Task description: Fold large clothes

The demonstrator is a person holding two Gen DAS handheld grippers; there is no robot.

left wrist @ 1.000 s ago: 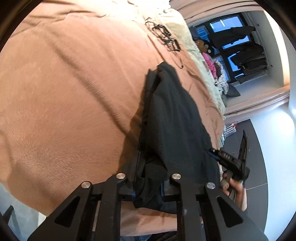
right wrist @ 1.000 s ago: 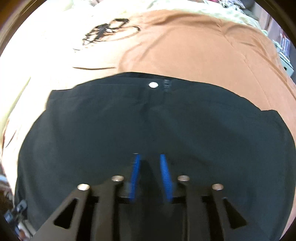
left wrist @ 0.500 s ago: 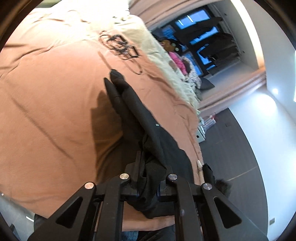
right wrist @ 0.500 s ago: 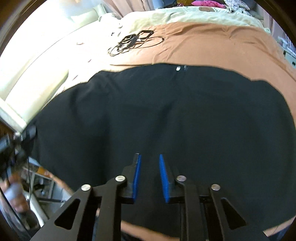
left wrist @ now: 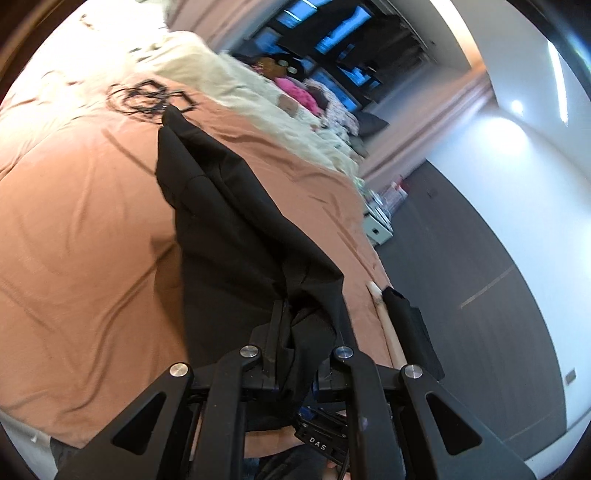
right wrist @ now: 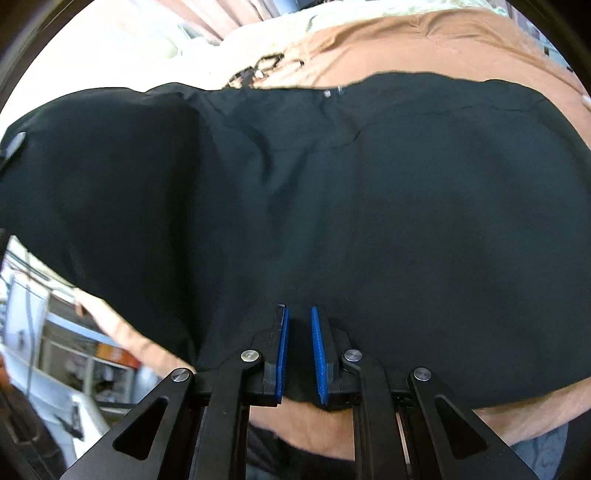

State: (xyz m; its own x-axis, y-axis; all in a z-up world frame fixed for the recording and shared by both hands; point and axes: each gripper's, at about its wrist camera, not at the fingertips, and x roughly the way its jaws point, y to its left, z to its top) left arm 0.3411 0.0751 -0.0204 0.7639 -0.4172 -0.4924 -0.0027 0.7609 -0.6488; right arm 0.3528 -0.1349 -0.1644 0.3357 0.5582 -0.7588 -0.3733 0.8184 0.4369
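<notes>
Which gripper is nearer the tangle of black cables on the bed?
Cannot tell. The left gripper and the right gripper each grip the near edge of the black garment; the cables lie beyond its far edge in both views.

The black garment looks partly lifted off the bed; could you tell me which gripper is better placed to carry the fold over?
Probably the left gripper: it pinches bunched black garment.

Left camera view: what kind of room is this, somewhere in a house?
Most likely a bedroom. A wide bed under a rust-brown cover with cream bedding fills the view, dark clothes hang by a window at the back, and a black garment lies spread across the bed.
</notes>
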